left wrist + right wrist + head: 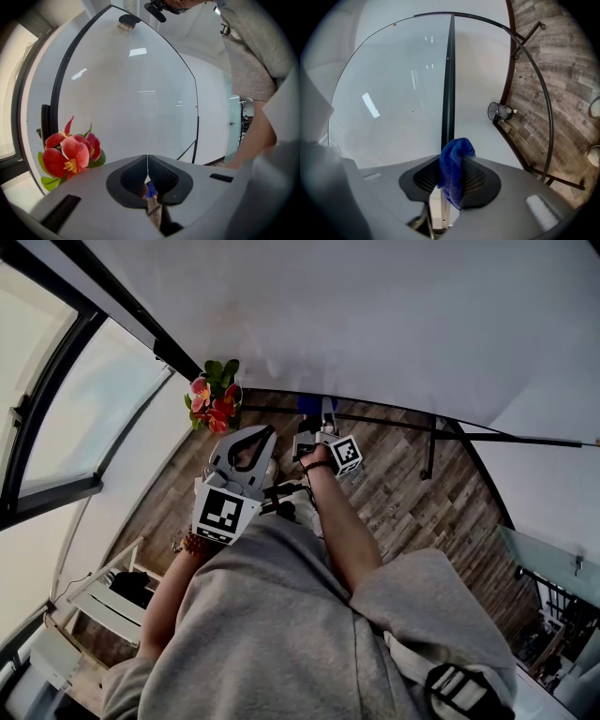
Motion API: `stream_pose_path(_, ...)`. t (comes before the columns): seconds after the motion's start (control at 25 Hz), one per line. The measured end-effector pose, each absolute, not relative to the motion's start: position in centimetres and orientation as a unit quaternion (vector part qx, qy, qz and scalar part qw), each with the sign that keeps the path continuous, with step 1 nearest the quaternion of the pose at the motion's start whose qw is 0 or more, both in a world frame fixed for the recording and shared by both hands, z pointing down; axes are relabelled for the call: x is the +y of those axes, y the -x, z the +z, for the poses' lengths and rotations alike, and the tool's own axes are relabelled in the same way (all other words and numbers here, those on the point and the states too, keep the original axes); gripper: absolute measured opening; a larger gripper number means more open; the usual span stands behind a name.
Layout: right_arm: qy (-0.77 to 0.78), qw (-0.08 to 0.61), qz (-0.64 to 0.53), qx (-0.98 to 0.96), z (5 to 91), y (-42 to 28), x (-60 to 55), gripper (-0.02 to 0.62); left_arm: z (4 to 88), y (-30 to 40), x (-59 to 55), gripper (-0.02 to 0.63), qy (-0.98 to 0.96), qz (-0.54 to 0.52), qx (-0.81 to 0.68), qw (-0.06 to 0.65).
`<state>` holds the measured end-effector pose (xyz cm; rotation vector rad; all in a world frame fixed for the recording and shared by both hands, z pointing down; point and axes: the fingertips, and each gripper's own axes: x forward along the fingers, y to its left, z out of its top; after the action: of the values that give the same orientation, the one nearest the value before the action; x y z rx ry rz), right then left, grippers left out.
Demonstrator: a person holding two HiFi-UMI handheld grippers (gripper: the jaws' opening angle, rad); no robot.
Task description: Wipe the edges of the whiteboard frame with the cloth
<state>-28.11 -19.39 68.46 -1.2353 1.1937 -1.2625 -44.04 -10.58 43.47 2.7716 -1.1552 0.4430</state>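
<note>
The blue cloth (454, 168) is pinched between the jaws of your right hand-held gripper (452, 182). A fold bulges above the pads and a tail hangs below them. In the right gripper view the cloth sits at the near end of the dark frame strip (448, 79) of the whiteboard (393, 93), but you cannot tell from here whether it touches the strip. In the head view that gripper (317, 424) is held out low in front of you, close to the board's bottom edge. Your left hand-held gripper (147, 165) has its jaws pressed together with nothing between them. It hovers beside the right one, nearer your body (246, 452). Red flowers (70, 157) with green leaves stand to your left against the board, above the wood-plank floor (412, 493).
</note>
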Motion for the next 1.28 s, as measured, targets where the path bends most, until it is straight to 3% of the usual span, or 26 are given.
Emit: stream_pose_path(1.28,0.429,0.47,-0.578,0.51,68.3,37.7,-20.6,0.115,43.7,45.9,-9.6,0.012,-0.906,0.158,-0.39,0.044)
